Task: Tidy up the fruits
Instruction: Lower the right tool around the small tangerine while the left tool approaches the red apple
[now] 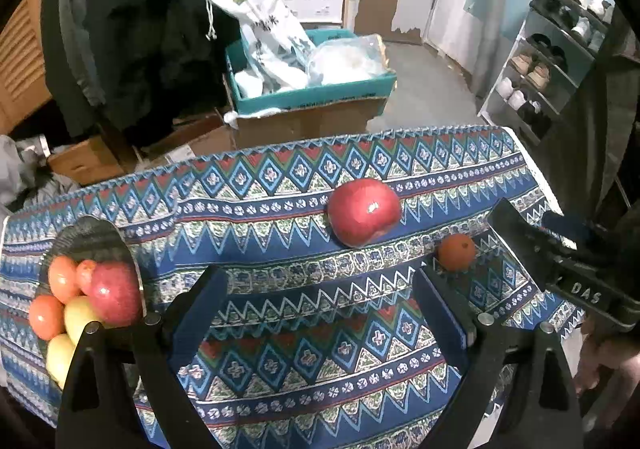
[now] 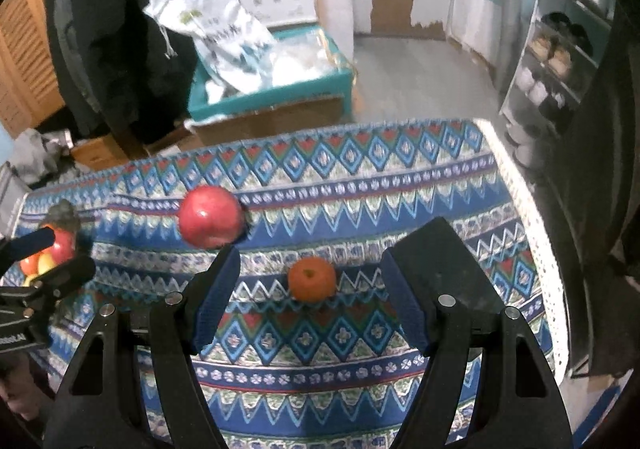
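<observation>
The right gripper [image 2: 310, 297], jaws spread wide and empty, frames the orange [image 2: 312, 279], stem end facing up. The red apple [image 2: 211, 222] sits beyond it to the left. The left gripper [image 1: 320, 305], equally wide and empty, hangs over bare patterned cloth [image 1: 304, 361] beside the fruit plate [image 1: 86, 237].

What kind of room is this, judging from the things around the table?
Probably a home entryway or storage room. A shoe rack stands by the wall, cardboard boxes hold plastic bags, and dark coats hang behind the cloth-covered table.
</observation>
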Demonstrator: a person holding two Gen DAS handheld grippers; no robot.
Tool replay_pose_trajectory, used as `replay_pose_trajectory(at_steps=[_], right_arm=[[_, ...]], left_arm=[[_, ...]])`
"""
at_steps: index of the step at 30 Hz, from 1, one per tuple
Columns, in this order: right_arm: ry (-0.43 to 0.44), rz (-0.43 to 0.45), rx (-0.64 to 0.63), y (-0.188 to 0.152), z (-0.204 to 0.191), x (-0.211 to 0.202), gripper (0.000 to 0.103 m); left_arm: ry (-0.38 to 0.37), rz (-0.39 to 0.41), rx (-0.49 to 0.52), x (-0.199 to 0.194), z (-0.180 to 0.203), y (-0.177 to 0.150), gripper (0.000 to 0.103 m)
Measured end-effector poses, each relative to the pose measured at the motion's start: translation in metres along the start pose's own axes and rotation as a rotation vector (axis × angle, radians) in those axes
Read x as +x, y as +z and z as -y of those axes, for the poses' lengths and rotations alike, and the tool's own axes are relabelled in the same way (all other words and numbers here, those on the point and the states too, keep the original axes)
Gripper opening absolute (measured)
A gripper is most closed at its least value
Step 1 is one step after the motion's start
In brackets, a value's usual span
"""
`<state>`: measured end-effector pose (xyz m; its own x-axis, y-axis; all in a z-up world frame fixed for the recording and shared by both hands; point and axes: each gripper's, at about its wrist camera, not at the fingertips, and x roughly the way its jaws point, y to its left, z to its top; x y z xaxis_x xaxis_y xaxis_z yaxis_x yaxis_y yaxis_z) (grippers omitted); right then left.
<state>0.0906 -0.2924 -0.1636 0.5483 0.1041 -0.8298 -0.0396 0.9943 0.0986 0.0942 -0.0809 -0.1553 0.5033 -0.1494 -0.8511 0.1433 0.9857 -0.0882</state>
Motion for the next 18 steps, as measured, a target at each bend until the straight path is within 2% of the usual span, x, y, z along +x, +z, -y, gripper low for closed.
replay_pose_trajectory(at_steps=[10,18], right_arm=[[-0.007,-0.127,-0.008,-0.015,0.004,0.063,0.073],[-0.039,-0.171,-0.069,-0.03,-0.008,0.095,0.073]], left_arm=[[0.025,-0.06,-0.017,0.044,-0.009,-0.007,0.095],[0.028,-0.092,-0.015,0.061,-0.013,-0.013,0.095]])
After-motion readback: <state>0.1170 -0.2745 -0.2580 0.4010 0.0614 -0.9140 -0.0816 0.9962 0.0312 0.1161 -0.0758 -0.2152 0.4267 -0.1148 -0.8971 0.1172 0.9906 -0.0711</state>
